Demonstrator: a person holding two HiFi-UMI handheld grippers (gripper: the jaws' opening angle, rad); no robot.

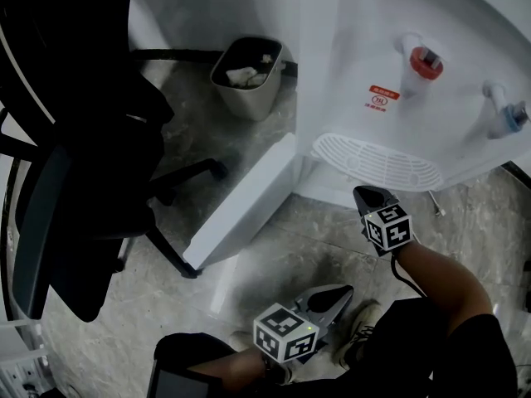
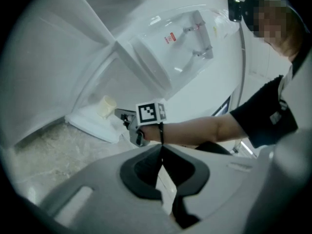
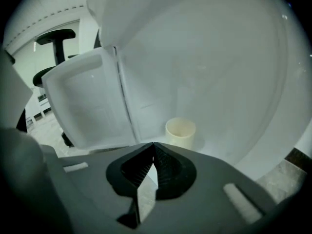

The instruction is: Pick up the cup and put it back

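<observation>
The cup (image 3: 180, 132) stands in the white cabinet (image 3: 219, 82), at 1 o'clock just past the right gripper (image 3: 153, 145). Its fingers are pressed together, holding nothing. To grab the cup, I think they should open wide first, then go in slowly.

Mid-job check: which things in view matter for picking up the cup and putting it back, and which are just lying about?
For the job:
cup, standing in the open compartment of the dispenser
right gripper, shut and empty, cup beyond its tips
door, swung open

Lying about:
waste bin
office chair
red tap
blue tap
left gripper, shut, empty
</observation>
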